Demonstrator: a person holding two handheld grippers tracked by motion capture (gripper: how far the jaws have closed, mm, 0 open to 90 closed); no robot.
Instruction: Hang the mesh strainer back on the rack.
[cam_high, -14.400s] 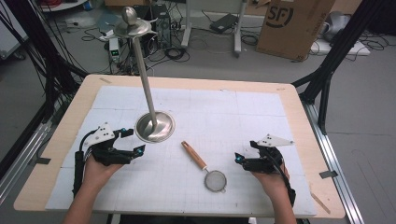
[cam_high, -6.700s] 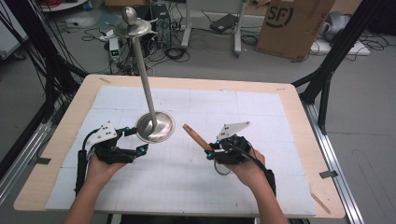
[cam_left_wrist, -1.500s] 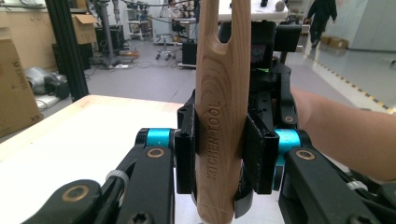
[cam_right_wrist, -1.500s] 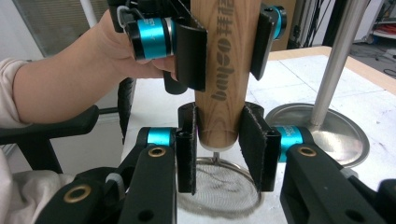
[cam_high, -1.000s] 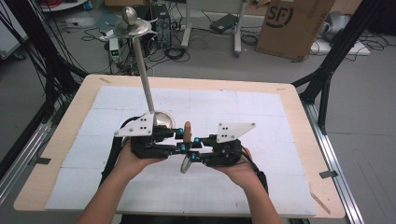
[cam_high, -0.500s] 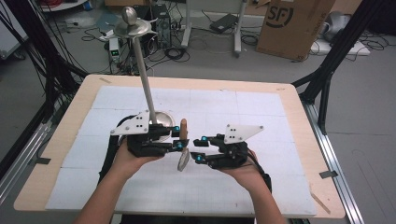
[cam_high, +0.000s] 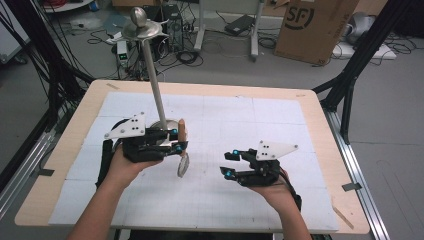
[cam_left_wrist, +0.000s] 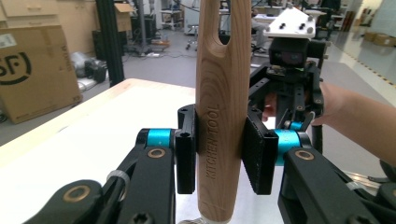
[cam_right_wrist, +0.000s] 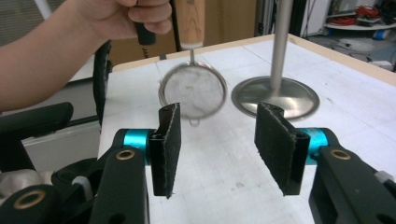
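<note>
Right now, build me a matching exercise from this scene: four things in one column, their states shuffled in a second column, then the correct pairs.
Things:
1. left gripper
2. right gripper
3. strainer
4. metal stand

States:
A. stands upright on the table, round base down
B. open, nothing between its pads
C. hangs mesh-down above the table, wooden handle up
D. shut on a wooden handle

Pairs: 1-D, 2-B, 3-C, 4-A
</note>
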